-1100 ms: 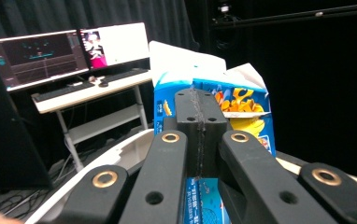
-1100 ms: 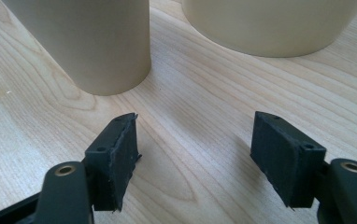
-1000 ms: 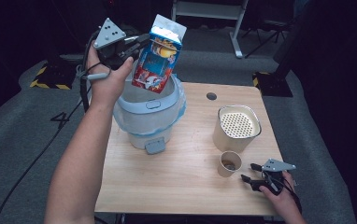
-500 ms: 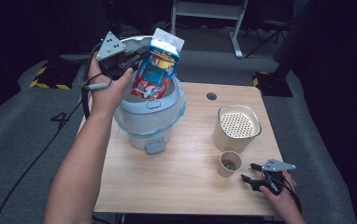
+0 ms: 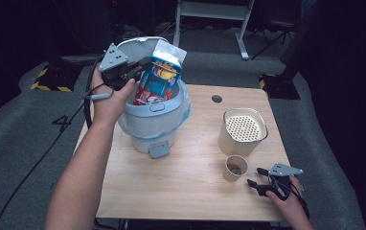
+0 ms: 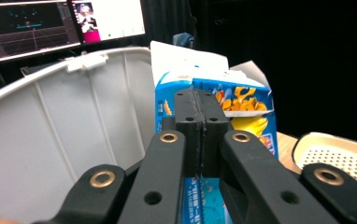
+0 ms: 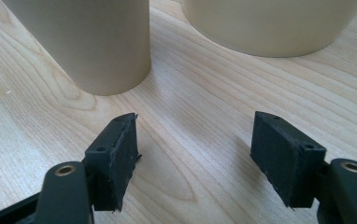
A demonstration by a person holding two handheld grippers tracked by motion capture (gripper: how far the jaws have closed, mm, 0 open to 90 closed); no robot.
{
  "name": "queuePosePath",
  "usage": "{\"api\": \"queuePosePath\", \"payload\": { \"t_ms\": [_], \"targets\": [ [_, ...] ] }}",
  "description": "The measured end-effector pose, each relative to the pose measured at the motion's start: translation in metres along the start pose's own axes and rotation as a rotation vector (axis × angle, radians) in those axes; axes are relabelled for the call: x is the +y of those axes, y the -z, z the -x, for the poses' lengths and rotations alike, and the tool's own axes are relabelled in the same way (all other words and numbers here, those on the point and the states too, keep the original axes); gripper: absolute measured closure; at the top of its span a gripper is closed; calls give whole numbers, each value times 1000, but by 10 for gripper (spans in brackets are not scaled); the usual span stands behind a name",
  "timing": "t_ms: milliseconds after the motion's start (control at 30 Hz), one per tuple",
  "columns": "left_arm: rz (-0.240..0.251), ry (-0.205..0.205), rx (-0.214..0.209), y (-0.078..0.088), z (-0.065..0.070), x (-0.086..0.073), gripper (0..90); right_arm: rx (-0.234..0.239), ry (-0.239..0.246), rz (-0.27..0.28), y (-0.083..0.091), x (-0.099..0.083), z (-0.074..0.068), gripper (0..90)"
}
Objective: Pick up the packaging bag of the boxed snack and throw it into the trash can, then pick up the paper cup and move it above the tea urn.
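A blue and red snack carton [image 5: 159, 81] stands tilted in the mouth of a white pedal bin [image 5: 154, 122] whose lid [image 5: 138, 48] is swung up behind it. My left gripper [image 5: 138, 72] is at the carton's upper left, over the bin's rim. In the left gripper view its pads [image 6: 199, 135] are pressed together on a thin edge of the carton [image 6: 246, 102]; the jaws have just eased a trace apart, and the edge stays pinched. My right gripper [image 5: 255, 176] rests open on the table, its jaws [image 7: 195, 154] empty, just short of a paper cup [image 7: 88, 42].
A cream container with a perforated top [image 5: 244, 130] stands right of the bin, with the small paper cup [image 5: 235, 167] in front of it. The wooden table [image 5: 190, 191] has a round hole [image 5: 216, 98] near its far edge. Monitors [image 6: 50, 23] sit beyond the lid.
The left hand has come down with the carton, which was held up above the bin and now sits lower, in the bin's opening. The right gripper has kept still.
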State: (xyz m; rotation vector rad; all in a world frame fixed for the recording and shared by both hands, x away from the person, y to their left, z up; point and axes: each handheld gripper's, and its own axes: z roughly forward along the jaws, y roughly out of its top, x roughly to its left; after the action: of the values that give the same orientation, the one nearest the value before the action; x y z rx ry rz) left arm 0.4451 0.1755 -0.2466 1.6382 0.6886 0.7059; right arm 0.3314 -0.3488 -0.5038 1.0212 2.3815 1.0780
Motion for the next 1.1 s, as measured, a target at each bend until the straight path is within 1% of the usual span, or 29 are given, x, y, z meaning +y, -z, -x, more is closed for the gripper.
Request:
{"api": "queuePosePath", "payload": {
  "t_ms": [33, 133, 200, 233, 267, 300, 333, 367, 400, 433, 500, 533, 567, 600, 767, 800, 833, 867, 900, 933, 967, 1000, 1033, 1067, 1100],
  "targets": [
    [4, 9, -14, 1, 1, -1, 870, 0, 0, 0, 0, 0, 0, 321],
    [34, 26, -19, 5, 3, -2, 685, 0, 0, 0, 0, 0, 0, 321],
    [41, 32, -24, 10, 6, -1, 576, 0, 0, 0, 0, 0, 0, 321],
    [41, 32, -24, 10, 6, -1, 548, 0, 0, 0, 0, 0, 0, 321],
    [30, 29, -38, 13, 10, 0, 537, 0, 0, 0, 0, 0, 0, 321],
    [30, 29, -38, 13, 10, 0, 531, 0, 0, 0, 0, 0, 0, 321],
    [19, 21, -42, 15, 12, 0, 531, 0, 0, 0, 0, 0, 0, 321],
    [12, 13, -50, 17, 16, 0, 511, 0, 0, 0, 0, 0, 0, 321],
    [-23, 1, -82, 21, 23, -1, 496, 0, 0, 0, 0, 0, 0, 321],
    [-23, 1, -82, 21, 23, -1, 482, 0, 0, 0, 0, 0, 0, 321],
    [-52, -22, -108, 27, 29, -4, 478, 1, 0, 0, 0, 0, 0, 320],
    [-64, -27, -121, 30, 32, -5, 474, 1, 0, 0, 0, 0, 0, 320],
    [-85, -39, -133, 36, 35, -8, 458, 1, 0, 0, 0, 0, 0, 319],
    [-85, -39, -133, 36, 35, -8, 455, 1, 0, 0, 0, 0, 0, 319],
    [-125, -46, -165, 53, 41, -19, 443, 2, 1, -1, 0, 0, 0, 319],
    [-135, -54, -171, 56, 42, -21, 440, 2, 1, -1, 0, 0, 0, 317],
    [-144, -49, -181, 59, 44, -24, 438, 3, 1, -2, 0, 0, 0, 315],
    [-163, -55, -200, 65, 48, -31, 432, 3, 2, -1, 0, 0, 0, 314],
    [-163, -55, -200, 65, 48, -31, 431, 3, 2, -1, 0, 0, 0, 314],
    [-177, -42, -219, 70, 54, -40, 428, 9, 3, -2, 0, 0, 0, 304],
    [-177, -42, -219, 70, 54, -40, 422, 6, 7, -2, 0, 0, 0, 293],
    [-183, -28, -234, 71, 56, -46, 417, 4, 6, -3, -1, 0, 0, 263],
    [-190, -19, -247, 72, 59, -52, 417, 4, 6, -3, -1, 0, 0, 263],
    [-196, -16, -254, 74, 61, -58, 417, -4, 5, -8, -1, 1, 0, 235],
    [-200, -10, -262, 75, 64, -64, 417, -6, 3, -12, -1, 1, 0, 229]
  ]
}}
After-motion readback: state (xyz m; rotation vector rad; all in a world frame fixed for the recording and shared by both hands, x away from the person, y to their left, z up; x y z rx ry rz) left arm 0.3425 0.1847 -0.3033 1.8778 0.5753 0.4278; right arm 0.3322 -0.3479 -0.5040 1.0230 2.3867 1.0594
